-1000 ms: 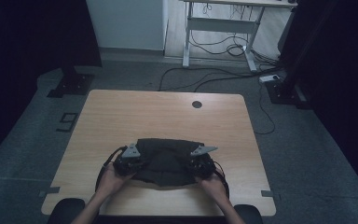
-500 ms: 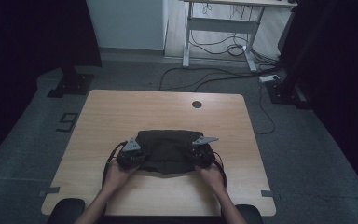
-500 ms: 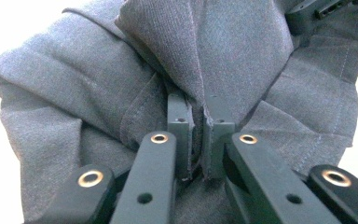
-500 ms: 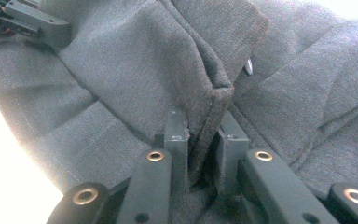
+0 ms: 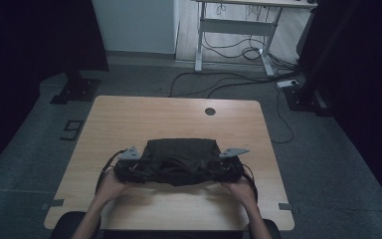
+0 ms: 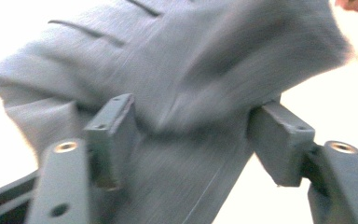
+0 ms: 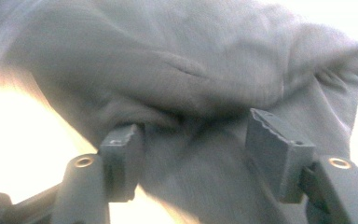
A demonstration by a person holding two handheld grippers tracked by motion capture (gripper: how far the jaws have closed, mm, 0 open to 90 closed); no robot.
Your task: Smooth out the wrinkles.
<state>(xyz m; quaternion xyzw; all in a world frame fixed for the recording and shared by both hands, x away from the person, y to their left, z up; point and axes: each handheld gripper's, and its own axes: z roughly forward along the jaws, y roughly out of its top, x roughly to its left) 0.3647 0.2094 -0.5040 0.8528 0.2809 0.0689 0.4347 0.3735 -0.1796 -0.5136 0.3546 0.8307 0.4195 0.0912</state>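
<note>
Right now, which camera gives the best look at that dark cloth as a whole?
The high view: it shows the whole folded dark cloth lying on the table between the left gripper and right gripper. Each gripper view shows just a blurred, close patch of fabric between its open jaws.

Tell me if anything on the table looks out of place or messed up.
Nothing damaged or spilled. The dark garment is bunched and creased at its near edge, between the left gripper and right gripper, whose jaws stand open around folds of it.
</note>
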